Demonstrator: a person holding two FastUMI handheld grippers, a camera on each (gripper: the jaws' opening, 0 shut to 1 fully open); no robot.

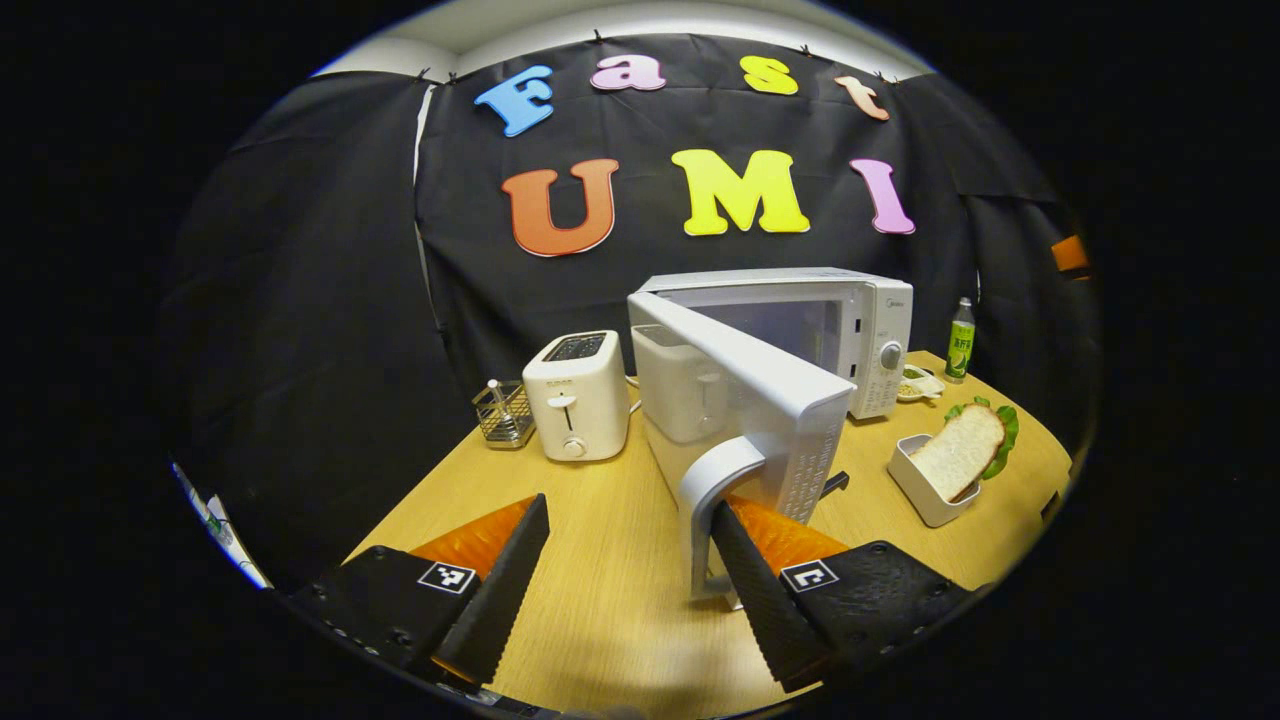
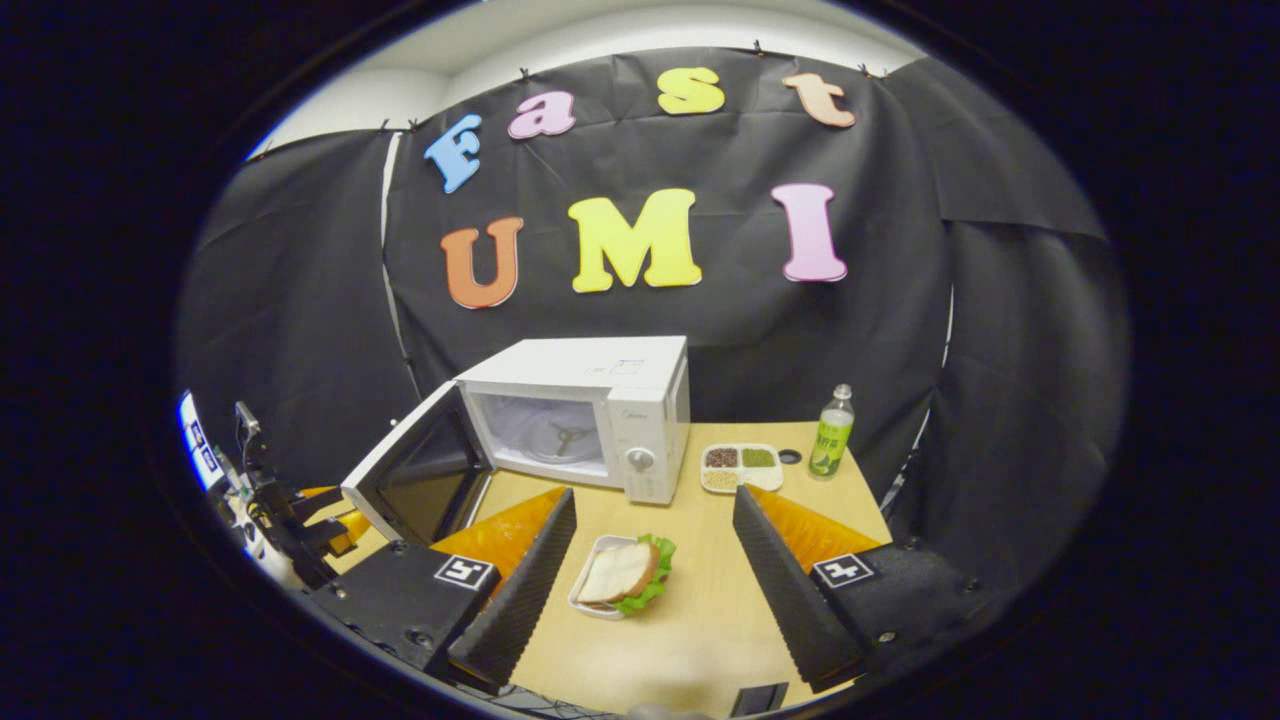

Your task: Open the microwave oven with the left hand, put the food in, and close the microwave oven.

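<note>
In the left gripper view, a pale wooden table [image 1: 600, 560] stood against black cloth walls. On it the microwave [image 1: 860, 320] had its door [image 1: 760, 400] swung wide, edge-on toward the camera. The left gripper [image 1: 625, 575] was spread open, one finger seemingly just inside the door handle [image 1: 715, 500], though contact was unclear. A toaster [image 1: 578, 395] stood nearby.

In the right gripper view, the right gripper [image 2: 655, 570] hung open above the sandwich [image 2: 625, 575], which lay in its white tray [image 2: 592, 600] before the microwave, long axis slanting toward the oven's open cavity.
</note>
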